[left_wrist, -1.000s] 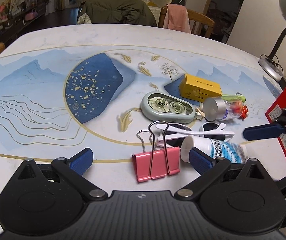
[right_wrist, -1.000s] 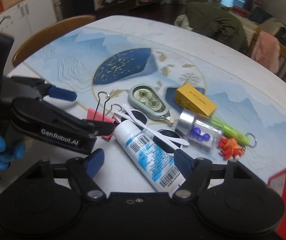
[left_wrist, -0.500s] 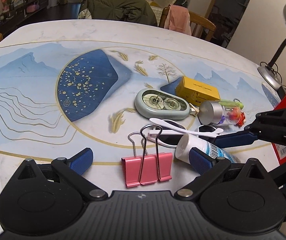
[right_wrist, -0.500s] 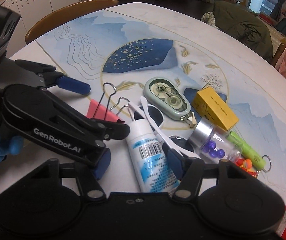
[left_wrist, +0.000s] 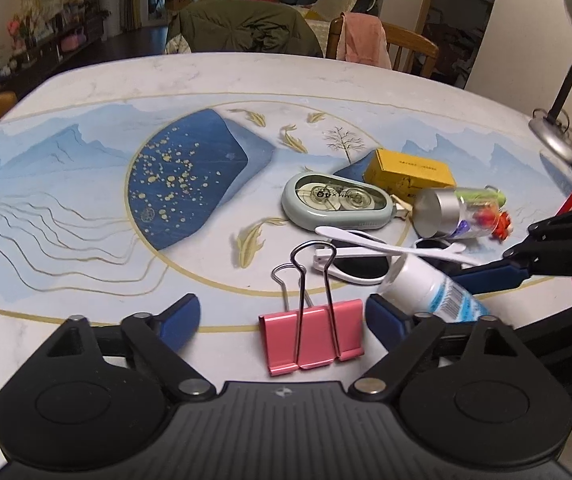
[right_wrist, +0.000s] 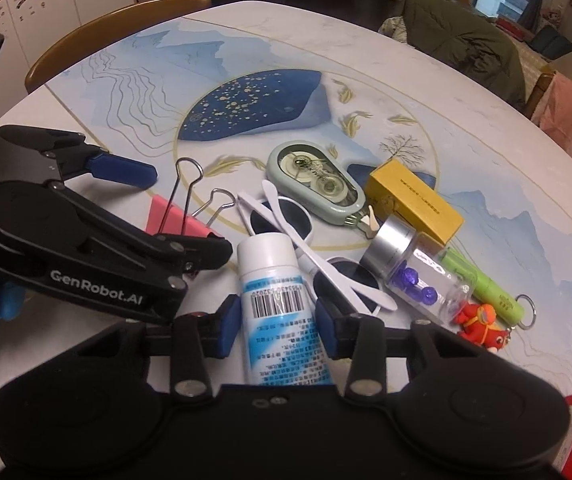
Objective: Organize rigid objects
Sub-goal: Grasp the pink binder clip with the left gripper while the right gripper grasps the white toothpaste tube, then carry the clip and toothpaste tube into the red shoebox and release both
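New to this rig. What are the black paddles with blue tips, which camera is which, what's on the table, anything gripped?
No robot arm here: a person holds a two-finger gripper in each hand, with a fisheye camera on each looking along its fingers. One picture is the left gripper's view, the other the right gripper's.

On the painted table lie a pink binder clip, white sunglasses, a tape dispenser, a yellow box, a clear jar with a silver lid and a white tube.

The left jaws are closing around the clip without touching it. The right jaws are closing on the tube, blue pads at its sides; a firm grip isn't clear.
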Motion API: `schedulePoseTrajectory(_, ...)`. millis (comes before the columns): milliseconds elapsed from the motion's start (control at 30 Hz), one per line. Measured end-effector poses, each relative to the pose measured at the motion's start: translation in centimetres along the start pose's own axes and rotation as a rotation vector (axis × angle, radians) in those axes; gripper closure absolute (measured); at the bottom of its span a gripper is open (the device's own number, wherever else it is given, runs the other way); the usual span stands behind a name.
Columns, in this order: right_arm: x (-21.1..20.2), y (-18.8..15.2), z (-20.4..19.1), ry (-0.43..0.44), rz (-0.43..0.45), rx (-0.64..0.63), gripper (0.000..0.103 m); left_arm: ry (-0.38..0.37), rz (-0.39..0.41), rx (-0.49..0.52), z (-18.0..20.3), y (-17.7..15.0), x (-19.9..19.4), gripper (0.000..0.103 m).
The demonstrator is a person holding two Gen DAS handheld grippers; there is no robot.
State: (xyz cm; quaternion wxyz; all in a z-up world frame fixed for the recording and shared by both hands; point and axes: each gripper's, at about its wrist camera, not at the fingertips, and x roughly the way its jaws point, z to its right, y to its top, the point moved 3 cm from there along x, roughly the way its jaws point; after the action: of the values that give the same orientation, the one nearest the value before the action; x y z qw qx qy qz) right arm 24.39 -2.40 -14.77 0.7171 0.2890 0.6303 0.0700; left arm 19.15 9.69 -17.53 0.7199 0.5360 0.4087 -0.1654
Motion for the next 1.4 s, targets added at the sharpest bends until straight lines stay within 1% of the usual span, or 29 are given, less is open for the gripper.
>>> schedulePoseTrajectory(67,-0.1,-0.1,-0.1,-0.014,0.001,0.009,0.064,0.001,0.002,0.003,0.1,-0.1,-0.1,0.017)
schedulePoseTrajectory(133,-0.2,-0.2,-0.4,-0.029,0.003,0.014,0.065,0.007,0.004,0.007,0.2,-0.1,-0.2,0.024)
schedulePoseTrajectory(167,-0.2,-0.2,-0.5,-0.035,0.004,0.018,0.066,0.003,0.005,0.005,0.3,-0.2,-0.3,0.026)
schedulePoseTrajectory(233,-0.4,-0.4,-0.6,-0.052,0.003,0.031,0.066,-0.005,0.007,0.002,0.4,-0.2,-0.4,0.034)
schedulePoseTrajectory(300,-0.5,-0.6,-0.7,-0.062,0.004,0.046,0.066,-0.014,0.009,0.002,0.5,-0.2,-0.5,0.038)
schedulePoseTrajectory(367,-0.8,-0.8,-0.6,-0.071,0.004,0.066,0.066,-0.025,0.009,0.002,0.5,-0.2,-0.6,0.044)
schedulePoseTrajectory(400,-0.9,-0.9,-0.6,-0.077,0.003,0.077,0.066,-0.036,0.010,-0.001,0.5,-0.2,-0.7,0.049)
schedulePoseTrajectory(633,-2.7,-1.9,0.0,-0.067,0.022,0.193,0.067,-0.067,-0.002,-0.034,0.3,-0.3,-1.1,0.050)
schedulePoseTrajectory(800,-4.9,-2.8,0.4,-0.080,0.051,0.262,0.067,-0.101,0.015,-0.047,0.5,-0.3,-2.5,0.050)
schedulePoseTrajectory(967,-6.6,-4.0,0.7,-0.082,0.048,0.304,0.068,-0.129,0.022,-0.051,1.1,-0.2,-4.2,0.050)
schedulePoseTrajectory(1133,-8.5,-5.0,1.1,-0.078,0.074,0.345,0.068,-0.156,0.032,-0.039,2.4,0.0,-5.8,0.050)
schedulePoseTrajectory(1400,-13.3,-5.7,2.2,-0.094,0.153,0.381,0.068,-0.213,0.045,-0.001,5.6,1.0,-8.5,0.050)
